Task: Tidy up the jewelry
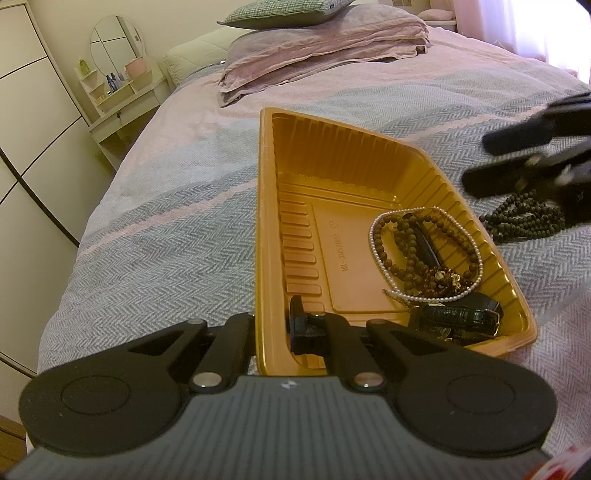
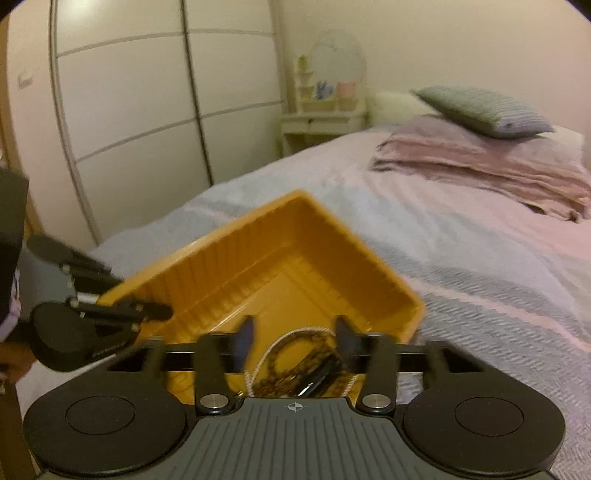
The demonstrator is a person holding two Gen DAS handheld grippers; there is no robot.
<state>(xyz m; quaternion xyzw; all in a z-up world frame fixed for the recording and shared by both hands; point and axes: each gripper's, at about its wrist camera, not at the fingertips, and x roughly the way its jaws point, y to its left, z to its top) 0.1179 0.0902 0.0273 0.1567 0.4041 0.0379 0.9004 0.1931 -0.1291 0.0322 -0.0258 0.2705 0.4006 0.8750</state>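
An orange plastic tray (image 1: 266,184) lies on the bed. In its near right corner lie a pearl necklace (image 1: 373,240), brown bead strings (image 1: 406,258) and a black watch strap (image 1: 458,317). My left gripper (image 1: 269,332) is shut on the tray's near wall, one finger inside and one outside. A dark bead string (image 1: 524,218) rests on the cover, right of the tray. Just above it hovers my right gripper (image 1: 476,162), blurred, open and holding nothing. In the right wrist view, the right gripper (image 2: 295,338) stands open over the tray (image 2: 295,236) and its jewelry (image 2: 291,354). The left gripper (image 2: 155,312) clamps the rim.
A folded pink blanket (image 1: 325,55) and a green pillow (image 1: 280,13) lie at the head of the bed. A white wardrobe (image 1: 33,110) and a small vanity shelf with a mirror (image 1: 118,74) stand beyond the bed's left edge.
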